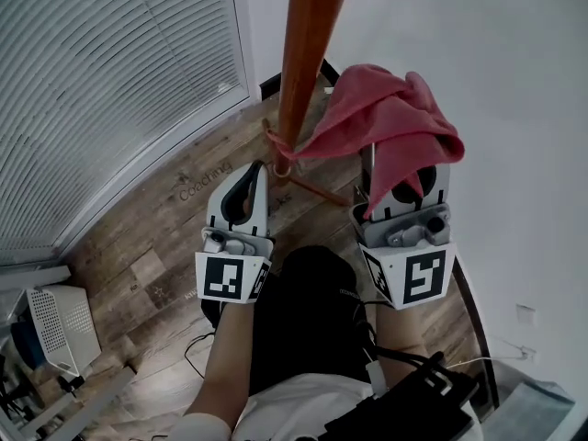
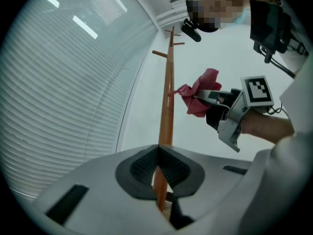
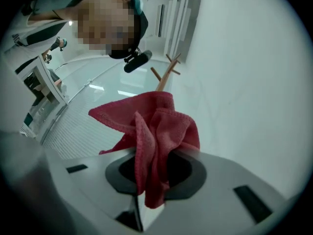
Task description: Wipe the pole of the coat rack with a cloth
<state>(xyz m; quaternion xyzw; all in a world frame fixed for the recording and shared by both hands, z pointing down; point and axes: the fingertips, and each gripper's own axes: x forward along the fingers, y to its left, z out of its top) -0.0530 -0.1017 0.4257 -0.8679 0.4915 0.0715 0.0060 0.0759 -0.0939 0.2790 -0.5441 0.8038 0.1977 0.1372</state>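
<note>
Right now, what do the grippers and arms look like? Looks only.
The left gripper and right gripper are pale grey shells with black pads, each carrying a black-and-white marker cube. White sleeves; a thin cable leaves the right wrist.

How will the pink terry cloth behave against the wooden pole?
Probably floppy: the pink terry cloth droops in loose folds from the right tool. Likely light: a small pinch carries it. Its nap may drag on the orange wooden pole.
</note>
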